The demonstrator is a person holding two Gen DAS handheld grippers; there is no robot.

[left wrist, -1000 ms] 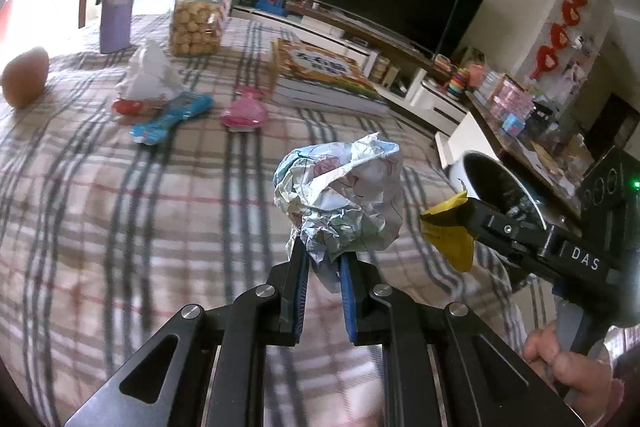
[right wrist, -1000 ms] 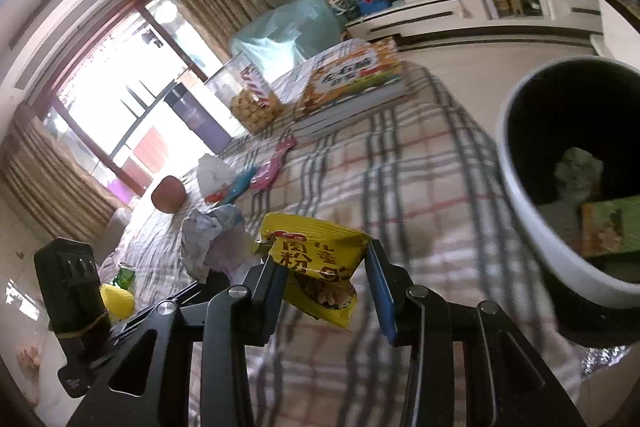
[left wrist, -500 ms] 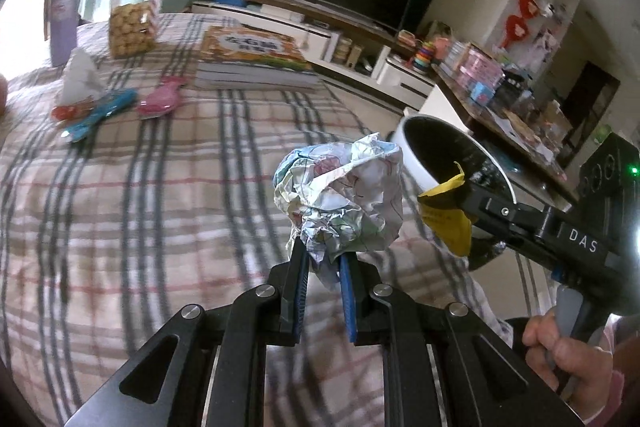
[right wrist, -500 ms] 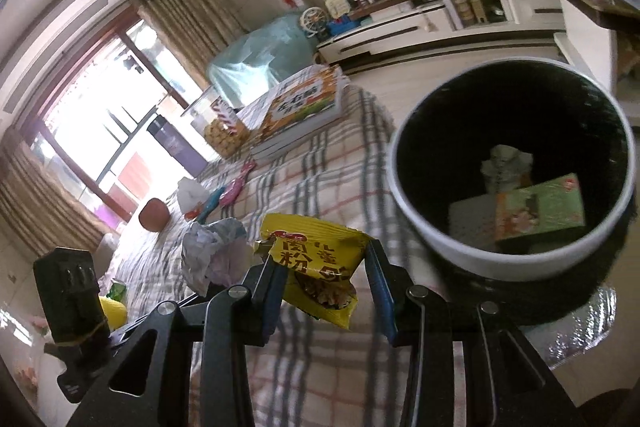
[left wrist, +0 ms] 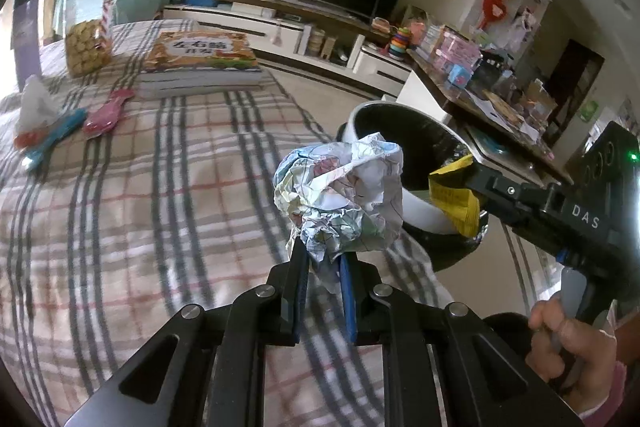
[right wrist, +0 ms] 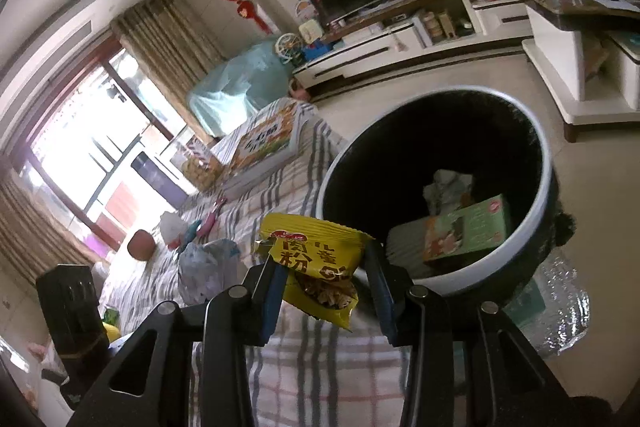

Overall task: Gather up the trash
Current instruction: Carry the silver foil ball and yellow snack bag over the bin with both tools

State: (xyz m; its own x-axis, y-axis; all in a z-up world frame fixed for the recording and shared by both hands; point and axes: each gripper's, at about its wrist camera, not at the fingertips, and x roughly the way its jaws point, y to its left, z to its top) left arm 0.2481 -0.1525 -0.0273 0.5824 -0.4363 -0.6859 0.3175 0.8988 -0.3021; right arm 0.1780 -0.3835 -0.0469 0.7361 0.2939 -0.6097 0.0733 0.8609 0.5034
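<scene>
My left gripper (left wrist: 323, 259) is shut on a crumpled ball of printed paper (left wrist: 340, 195), held above the checked tablecloth near the table's right edge. My right gripper (right wrist: 320, 267) is shut on a yellow snack wrapper (right wrist: 316, 263); it also shows in the left wrist view (left wrist: 456, 199). The wrapper hangs at the near rim of a round white bin with a black inside (right wrist: 532, 227), also in the left wrist view (left wrist: 416, 211). The bin holds a green box (right wrist: 468, 227) and crumpled paper (right wrist: 446, 185).
On the checked cloth (left wrist: 140, 207) lie a stack of books (left wrist: 200, 63), a biscuit jar (left wrist: 86, 35), a white tissue (left wrist: 34, 103), blue (left wrist: 52, 135) and pink (left wrist: 106, 113) wrappers. A TV stand (right wrist: 400, 39) and side table (right wrist: 580, 39) stand beyond the floor.
Both grippers have moved right toward the bin with their loads. The bin now fills much more of the right wrist view, and the wrapper has reached its near rim.
</scene>
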